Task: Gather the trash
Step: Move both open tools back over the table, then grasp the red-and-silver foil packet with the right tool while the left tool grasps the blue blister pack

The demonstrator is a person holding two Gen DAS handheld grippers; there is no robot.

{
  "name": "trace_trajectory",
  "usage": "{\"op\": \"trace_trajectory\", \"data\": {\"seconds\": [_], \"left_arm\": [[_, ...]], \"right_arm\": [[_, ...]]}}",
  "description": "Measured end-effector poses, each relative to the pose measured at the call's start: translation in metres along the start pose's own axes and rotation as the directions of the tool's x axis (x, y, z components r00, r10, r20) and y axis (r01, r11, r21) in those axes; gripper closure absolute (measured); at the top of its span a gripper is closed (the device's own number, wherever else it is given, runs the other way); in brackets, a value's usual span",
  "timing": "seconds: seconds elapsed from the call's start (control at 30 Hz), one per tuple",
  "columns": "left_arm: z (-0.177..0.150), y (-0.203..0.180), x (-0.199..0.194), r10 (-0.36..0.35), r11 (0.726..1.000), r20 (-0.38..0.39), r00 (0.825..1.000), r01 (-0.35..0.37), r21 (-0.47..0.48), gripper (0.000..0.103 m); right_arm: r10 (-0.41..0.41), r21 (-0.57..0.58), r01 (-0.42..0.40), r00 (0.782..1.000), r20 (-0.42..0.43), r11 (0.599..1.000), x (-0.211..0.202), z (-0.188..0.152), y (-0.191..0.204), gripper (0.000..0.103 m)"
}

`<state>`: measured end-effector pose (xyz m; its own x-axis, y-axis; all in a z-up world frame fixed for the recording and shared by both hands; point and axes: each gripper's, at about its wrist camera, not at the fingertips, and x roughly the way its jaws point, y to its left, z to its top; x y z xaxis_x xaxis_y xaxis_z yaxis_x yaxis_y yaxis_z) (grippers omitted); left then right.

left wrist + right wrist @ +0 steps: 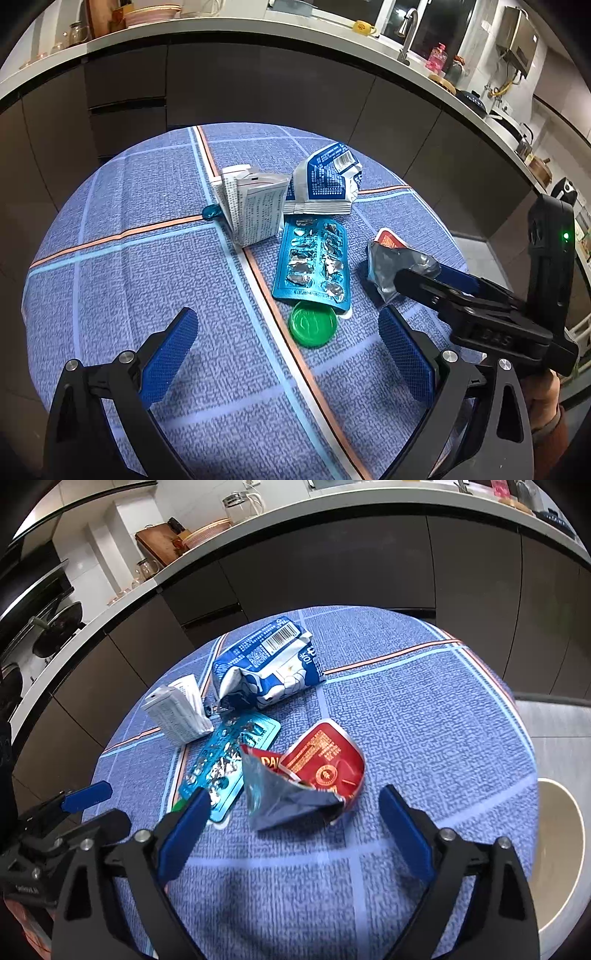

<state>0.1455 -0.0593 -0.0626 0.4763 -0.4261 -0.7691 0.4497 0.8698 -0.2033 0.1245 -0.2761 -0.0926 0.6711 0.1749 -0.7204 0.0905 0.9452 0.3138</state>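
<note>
Surface: round surface (122, 288) under a blue plaid cloth, dark kitchen cabinets behind.
Left gripper (288, 343): fingers spread wide, nothing between the pads; green bottle cap (313, 328) lies on the cloth just ahead of the gap.
Right gripper (291, 830): fingers spread wide around the red and silver foil wrapper (306, 782); pads appear clear of it, wrapper resting on the cloth.
Blister pack (314, 262): teal, emptied, flat, its near end overlapping the cap.
Blue and white pouch (325, 181): crumpled, at the far side of the pile.
White paper box (251, 206): tilted, just left of the pouch, touching it.
Bin (565, 853): pale round rim, lower right beyond the surface edge.
</note>
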Motion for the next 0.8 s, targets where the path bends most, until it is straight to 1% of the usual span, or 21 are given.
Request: {"op": "trace_trajectory", "data": {"seconds": [0.07,0.13,0.17,0.27,0.4,0.5,0.7,0.77,0.8], "left_arm": [[0.004,-0.002,0.007,-0.001,1.0,-0.009,1.0,0.001,0.011,0.009],[0.007,-0.003,0.013,-0.002,1.0,-0.015,1.0,0.002,0.018,0.009],[0.009,-0.005,0.016,-0.004,1.0,-0.018,1.0,0.004,0.022,0.009],[0.014,-0.011,0.024,-0.006,0.999,-0.023,1.0,0.007,0.037,0.009],[0.024,-0.024,0.038,-0.006,0.997,-0.028,1.0,0.008,0.073,0.009],[0.03,-0.037,0.052,0.023,0.992,-0.033,0.999,-0.019,0.122,0.009],[0.037,-0.048,0.074,0.064,0.984,-0.052,0.997,-0.055,0.171,0.012],[0.038,-0.051,0.081,0.077,0.981,-0.062,0.995,-0.064,0.186,0.017],[0.039,-0.053,0.085,0.081,0.979,-0.074,0.994,-0.066,0.191,0.023]], "right_arm": [[-0.006,0.004,0.006,1.0,-0.002,1.0,0.005,0.002,-0.001,0.022],[-0.013,0.009,0.013,1.0,-0.004,1.0,0.009,0.003,-0.003,0.041],[-0.012,0.01,0.012,1.0,-0.003,1.0,0.01,0.004,-0.003,0.041],[-0.009,0.001,0.009,1.0,0.003,1.0,0.01,0.004,-0.003,0.045],[-0.024,-0.026,0.024,1.0,0.02,0.999,0.001,-0.001,-0.004,0.05],[-0.032,-0.021,0.033,0.999,0.036,0.999,-0.011,-0.007,-0.009,0.052],[-0.04,0.009,0.039,0.999,0.034,0.999,-0.023,-0.015,-0.021,0.053],[-0.042,0.007,0.042,0.999,0.029,0.999,-0.024,-0.018,-0.024,0.053],[-0.043,0.006,0.043,0.999,0.028,0.999,-0.025,-0.019,-0.024,0.053]]}}
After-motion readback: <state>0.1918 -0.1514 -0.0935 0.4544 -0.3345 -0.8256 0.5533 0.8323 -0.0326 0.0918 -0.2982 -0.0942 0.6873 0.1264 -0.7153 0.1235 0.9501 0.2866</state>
